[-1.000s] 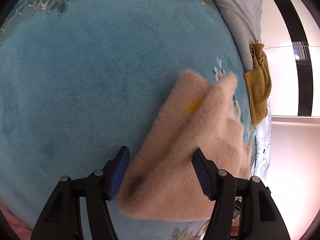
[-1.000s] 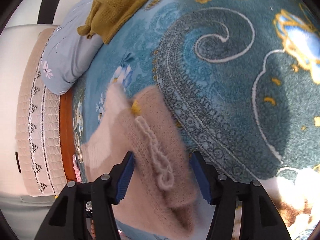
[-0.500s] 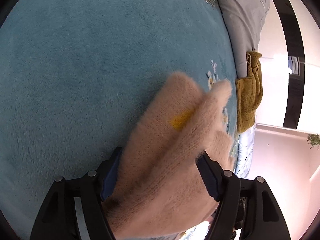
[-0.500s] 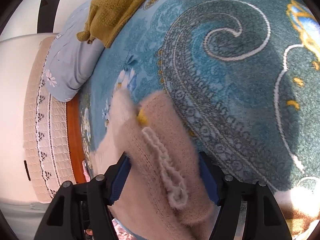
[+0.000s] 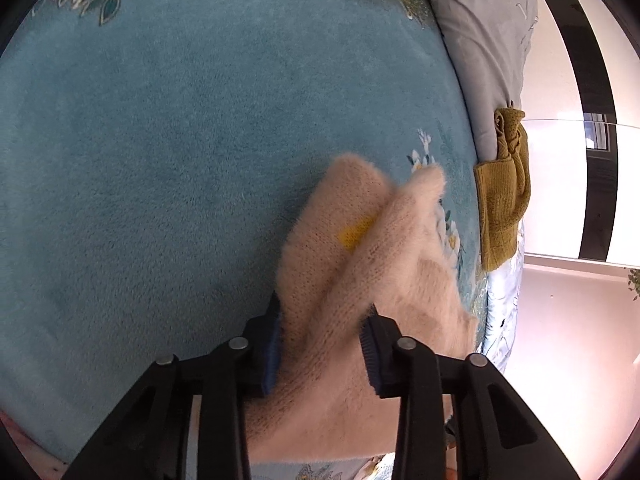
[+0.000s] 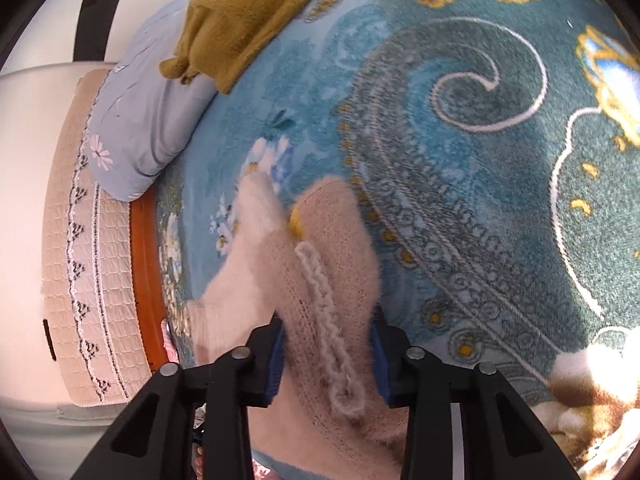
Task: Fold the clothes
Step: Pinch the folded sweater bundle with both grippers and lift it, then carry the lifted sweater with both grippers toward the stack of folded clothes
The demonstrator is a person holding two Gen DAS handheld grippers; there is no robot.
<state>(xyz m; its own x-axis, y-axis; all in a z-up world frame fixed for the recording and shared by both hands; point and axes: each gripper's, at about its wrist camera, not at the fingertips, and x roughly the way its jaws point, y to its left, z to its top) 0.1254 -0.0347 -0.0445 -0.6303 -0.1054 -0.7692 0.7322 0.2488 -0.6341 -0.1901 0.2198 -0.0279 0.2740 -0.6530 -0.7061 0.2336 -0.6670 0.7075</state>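
A fluffy beige knit garment with a small yellow tag lies on a teal patterned blanket. My left gripper is shut on the near edge of the beige garment. In the right wrist view the same beige garment shows a looped knit cord along it. My right gripper is shut on its near edge too. The far end of the garment rests on the blanket.
A mustard yellow knit garment lies at the blanket's far edge, also in the right wrist view. A pale blue pillow sits beside it. A beige quilted headboard with an orange wooden rail lies to the left.
Both grippers have closed from wide open onto the near edge of the beige garment, which now bunches between the fingers.
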